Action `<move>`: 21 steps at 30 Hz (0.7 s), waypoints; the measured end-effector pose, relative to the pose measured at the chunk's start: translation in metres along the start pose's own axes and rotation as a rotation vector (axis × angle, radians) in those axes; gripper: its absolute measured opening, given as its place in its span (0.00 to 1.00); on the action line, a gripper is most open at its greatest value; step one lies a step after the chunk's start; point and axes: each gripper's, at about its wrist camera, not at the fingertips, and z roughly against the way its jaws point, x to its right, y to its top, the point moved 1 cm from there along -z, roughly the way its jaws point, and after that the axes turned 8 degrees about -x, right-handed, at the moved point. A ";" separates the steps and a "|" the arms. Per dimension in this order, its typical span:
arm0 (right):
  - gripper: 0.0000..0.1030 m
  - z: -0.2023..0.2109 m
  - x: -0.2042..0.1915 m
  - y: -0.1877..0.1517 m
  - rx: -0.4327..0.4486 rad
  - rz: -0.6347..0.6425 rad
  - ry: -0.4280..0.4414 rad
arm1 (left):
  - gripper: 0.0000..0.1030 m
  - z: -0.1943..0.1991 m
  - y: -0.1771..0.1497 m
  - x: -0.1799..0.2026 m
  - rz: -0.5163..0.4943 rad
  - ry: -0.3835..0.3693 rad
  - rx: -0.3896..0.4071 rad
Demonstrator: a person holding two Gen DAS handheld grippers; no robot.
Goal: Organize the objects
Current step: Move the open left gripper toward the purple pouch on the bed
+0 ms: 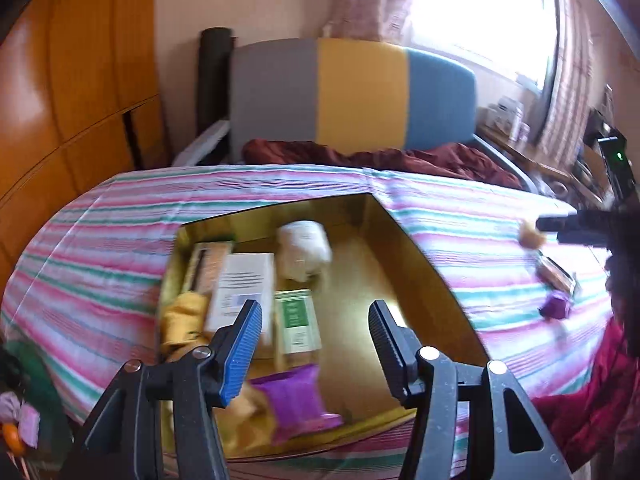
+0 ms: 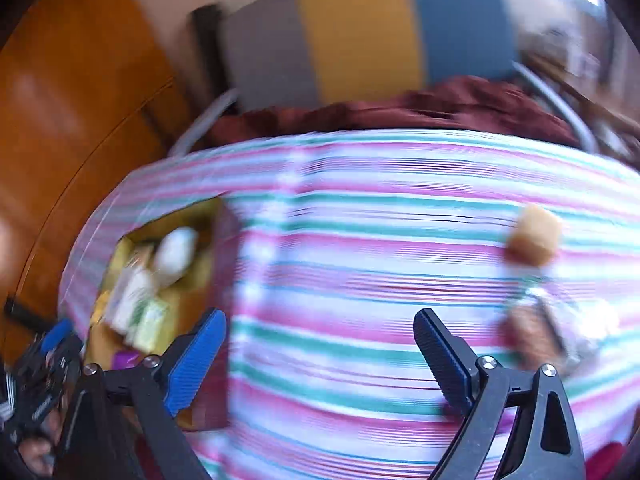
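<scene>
The right gripper (image 2: pixel 320 344), jaws wide and empty, is nearer the loose items (image 2: pixel 534 240) right of the box (image 1: pixel 420 256); the left gripper (image 1: pixel 316 328), half-open and empty, hangs over the box.

A striped bed (image 1: pixel 100 248) carries a gold box (image 1: pixel 416 264) and scattered small items (image 1: pixel 554 276).

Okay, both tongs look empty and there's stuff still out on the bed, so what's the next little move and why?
Probably bring the right tongs, open with nothing between them, toward the tan round item still loose on the striped sheet. The gold box already holds several items, so the loose ones seem next.
</scene>
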 end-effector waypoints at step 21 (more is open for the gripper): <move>1.00 0.053 0.219 -0.025 0.296 -0.718 0.072 | 0.54 -0.060 0.012 0.224 -0.435 -0.362 -0.170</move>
